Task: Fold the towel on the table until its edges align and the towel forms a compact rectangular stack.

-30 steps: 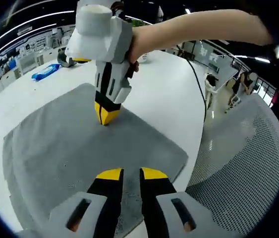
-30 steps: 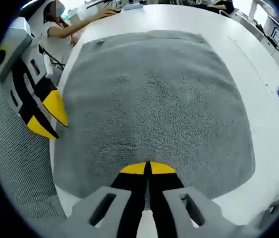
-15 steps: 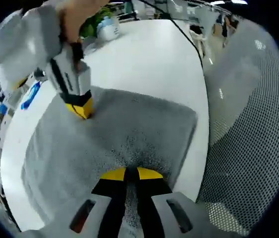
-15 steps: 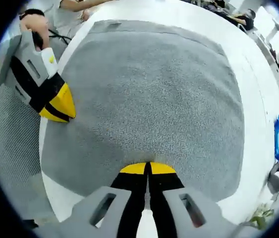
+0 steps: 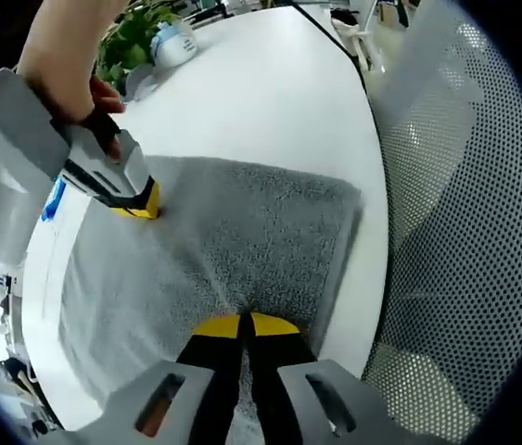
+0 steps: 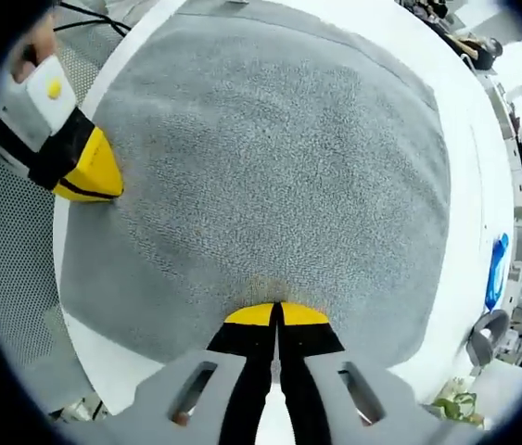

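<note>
The grey towel (image 6: 270, 158) lies flat on the white table (image 5: 270, 93), both the left gripper (image 5: 245, 324) and right gripper (image 6: 276, 313) pinched shut on its near edge; soft and limp, it probably sags unless gripped near corners.

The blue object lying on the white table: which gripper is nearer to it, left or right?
Right. The right gripper pinches the towel edge on the side facing the blue object; the left gripper grips the opposite edge.

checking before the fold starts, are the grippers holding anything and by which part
Both grip the grey towel along one edge: the left gripper and the right gripper are each shut on that edge, spaced apart.
</note>
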`<state>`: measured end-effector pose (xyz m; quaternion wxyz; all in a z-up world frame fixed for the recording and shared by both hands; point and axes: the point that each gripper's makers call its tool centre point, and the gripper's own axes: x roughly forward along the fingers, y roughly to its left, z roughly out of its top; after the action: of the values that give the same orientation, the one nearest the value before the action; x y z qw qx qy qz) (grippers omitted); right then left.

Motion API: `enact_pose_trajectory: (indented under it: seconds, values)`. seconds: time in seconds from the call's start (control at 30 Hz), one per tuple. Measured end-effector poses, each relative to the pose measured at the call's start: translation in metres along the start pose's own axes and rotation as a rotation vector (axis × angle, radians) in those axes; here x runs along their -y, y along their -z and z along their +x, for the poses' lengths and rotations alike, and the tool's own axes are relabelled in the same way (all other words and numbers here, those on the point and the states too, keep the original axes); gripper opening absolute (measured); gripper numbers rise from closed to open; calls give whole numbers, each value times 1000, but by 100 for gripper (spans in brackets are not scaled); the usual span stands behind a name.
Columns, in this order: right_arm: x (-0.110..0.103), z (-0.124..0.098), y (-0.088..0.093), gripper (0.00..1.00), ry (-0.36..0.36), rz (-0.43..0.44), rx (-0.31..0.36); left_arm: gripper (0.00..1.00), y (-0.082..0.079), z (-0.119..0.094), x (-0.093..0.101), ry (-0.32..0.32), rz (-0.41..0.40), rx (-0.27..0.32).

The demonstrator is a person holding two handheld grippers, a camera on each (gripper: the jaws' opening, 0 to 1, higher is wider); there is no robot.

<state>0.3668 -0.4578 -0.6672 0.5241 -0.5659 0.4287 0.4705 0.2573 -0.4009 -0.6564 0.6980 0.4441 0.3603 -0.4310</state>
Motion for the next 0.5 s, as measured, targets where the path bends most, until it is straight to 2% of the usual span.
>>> enact_pose_trajectory:
  seconds: [0.2, 0.33, 0.5]
  values:
    - [-7, -1, 5, 0, -17, 23, -82, 1, 9, -2, 0, -25, 23, -49]
    - [-11, -2, 9, 0, -31, 61, -82, 1, 11, -3, -1, -35, 35, -71]
    - [-20, -4, 15, 0, -72, 153, -67, 1, 14, -4, -1, -44, 19, -91]
